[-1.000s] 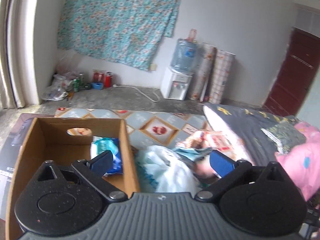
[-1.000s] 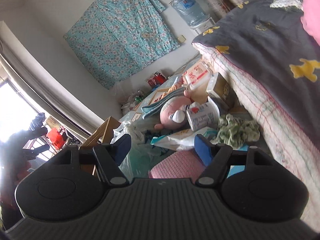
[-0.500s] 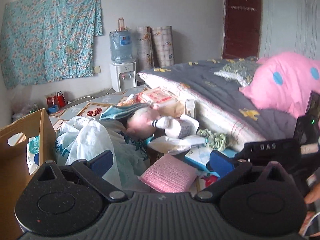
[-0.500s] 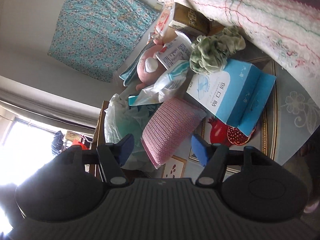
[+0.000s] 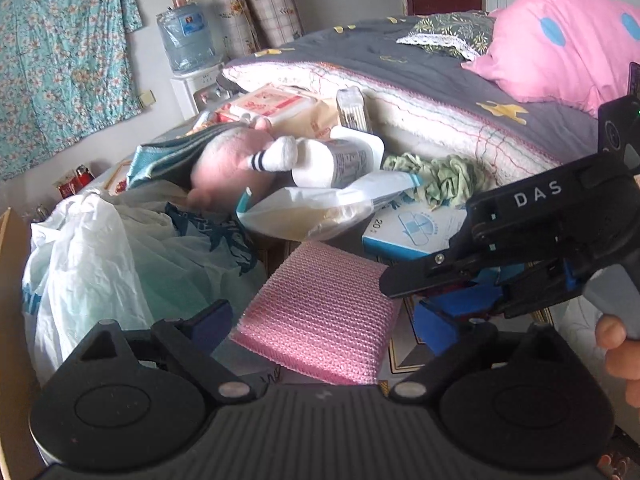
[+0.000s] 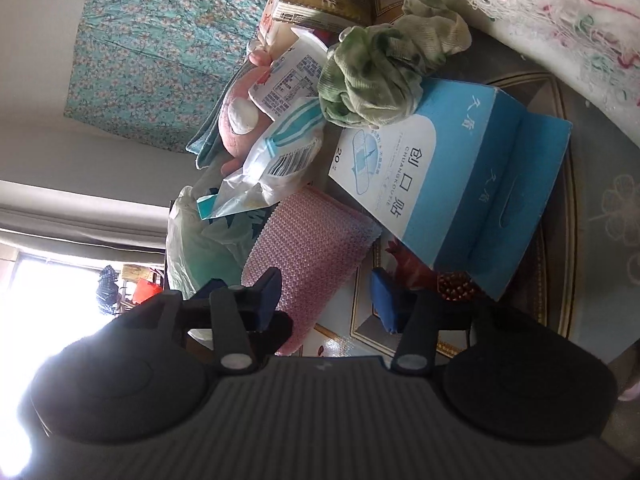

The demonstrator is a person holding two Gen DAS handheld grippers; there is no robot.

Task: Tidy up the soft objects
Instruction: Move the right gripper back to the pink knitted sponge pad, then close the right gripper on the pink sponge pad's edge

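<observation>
A pink knitted pad (image 5: 320,308) lies flat on the floor mat at the near edge of a pile. My left gripper (image 5: 324,324) hovers just behind it, open, its blue pads wide on either side. My right gripper (image 5: 408,292) comes in from the right at the pad's right edge. In the right wrist view the right gripper (image 6: 326,300) straddles the pink pad (image 6: 304,248); its jaws are closing, one pad at the cloth's edge, the other still apart from it. A green crumpled cloth (image 5: 440,172) and a pink plush toy (image 5: 224,164) lie farther back.
A blue plaster box (image 6: 452,184) sits right beside the pad. A wipes pack (image 5: 320,208) and a white plastic bag (image 5: 100,260) crowd its far and left sides. The cardboard box edge (image 5: 8,320) is at far left, the bed (image 5: 440,92) behind. A hand (image 5: 620,344) holds the right gripper.
The left view swung from the cardboard box to the pile and dropped toward the pink pad. The right gripper also sank onto the pad, and its jaws narrowed.
</observation>
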